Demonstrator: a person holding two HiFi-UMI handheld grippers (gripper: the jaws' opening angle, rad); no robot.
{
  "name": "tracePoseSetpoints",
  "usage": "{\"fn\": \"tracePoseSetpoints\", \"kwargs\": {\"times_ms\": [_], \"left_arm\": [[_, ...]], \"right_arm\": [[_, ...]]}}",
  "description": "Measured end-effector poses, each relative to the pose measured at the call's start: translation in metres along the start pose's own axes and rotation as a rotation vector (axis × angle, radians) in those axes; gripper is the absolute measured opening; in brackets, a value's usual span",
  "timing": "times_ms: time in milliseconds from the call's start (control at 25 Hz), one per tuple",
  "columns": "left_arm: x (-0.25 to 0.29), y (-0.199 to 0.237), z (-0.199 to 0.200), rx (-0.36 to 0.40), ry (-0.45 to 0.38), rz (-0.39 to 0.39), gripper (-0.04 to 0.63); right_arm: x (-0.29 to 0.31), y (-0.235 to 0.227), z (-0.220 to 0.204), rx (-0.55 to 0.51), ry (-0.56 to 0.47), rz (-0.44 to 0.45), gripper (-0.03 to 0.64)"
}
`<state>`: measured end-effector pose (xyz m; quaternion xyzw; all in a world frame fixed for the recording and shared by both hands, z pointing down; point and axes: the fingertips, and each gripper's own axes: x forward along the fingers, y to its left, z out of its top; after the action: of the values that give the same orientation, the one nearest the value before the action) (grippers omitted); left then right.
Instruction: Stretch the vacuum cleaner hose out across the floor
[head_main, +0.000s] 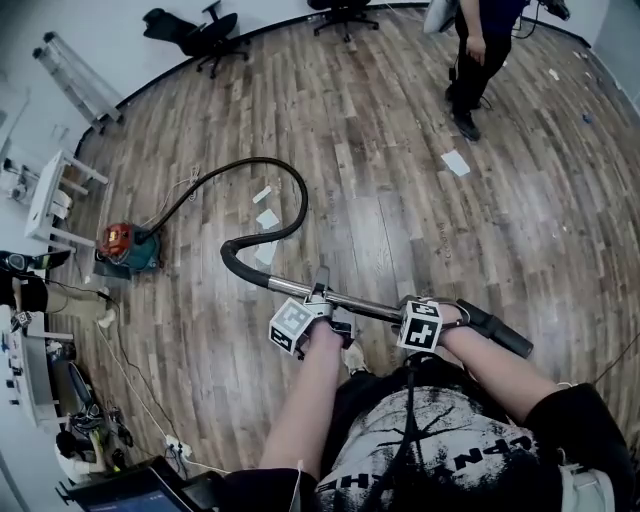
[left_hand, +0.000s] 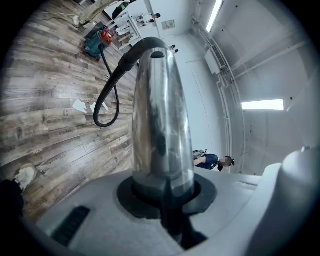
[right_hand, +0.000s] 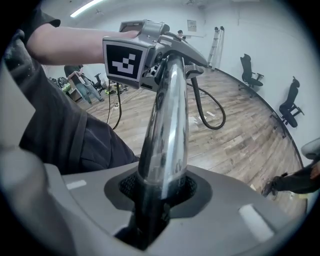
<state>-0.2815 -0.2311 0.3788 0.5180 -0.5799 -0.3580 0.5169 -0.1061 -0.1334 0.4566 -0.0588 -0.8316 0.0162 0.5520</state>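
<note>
the vacuum cleaner hose (head_main: 302, 200) is a slim black tube lying on the wooden floor (head_main: 400, 130). it leaves the vacuum cleaner body (head_main: 128, 245), a small red and teal unit near the left wall, rises in a wide arc, then curls back in a hook-shaped bend, so it is curved rather than straight. at the end of the hook a thicker black cuff (head_main: 240, 265) joins a chrome wand (head_main: 375, 308), which is held off the floor in front of the person. a black end piece (head_main: 500, 335), probably a handle grip, extends past the right-hand end of the wand.

the left gripper (left_hand: 162, 192) is closed round the chrome wand near the cuff end, its jaws pressed against the metal. the right gripper (right_hand: 157, 192) clamps the same wand nearer the black end piece, jaws likewise bearing on the tube. the two grippers sit side by side along the wand, near but apart.

paper scraps (head_main: 267, 218) lie on the floor inside the hose curve.
</note>
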Motion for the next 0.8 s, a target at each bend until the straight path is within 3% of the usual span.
{"fn": "tracePoseSetpoints", "kwargs": {"times_ms": [320, 600, 800], "left_arm": [[-0.019, -0.009, -0.073, 0.017, -0.058, 0.023, 0.054], [-0.032, -0.001, -0.127, 0.02, -0.027, 0.05, 0.054], [-0.047, 0.001, -0.145, 0.018, 0.002, 0.031, 0.054]], "right_arm": [[-0.022, 0.024, -0.07, -0.039, -0.023, 0.044, 0.124], [-0.025, 0.051, -0.118, -0.023, -0.031, 0.059, 0.123], [-0.025, 0.073, -0.131, -0.001, -0.021, 0.033, 0.123]]}}
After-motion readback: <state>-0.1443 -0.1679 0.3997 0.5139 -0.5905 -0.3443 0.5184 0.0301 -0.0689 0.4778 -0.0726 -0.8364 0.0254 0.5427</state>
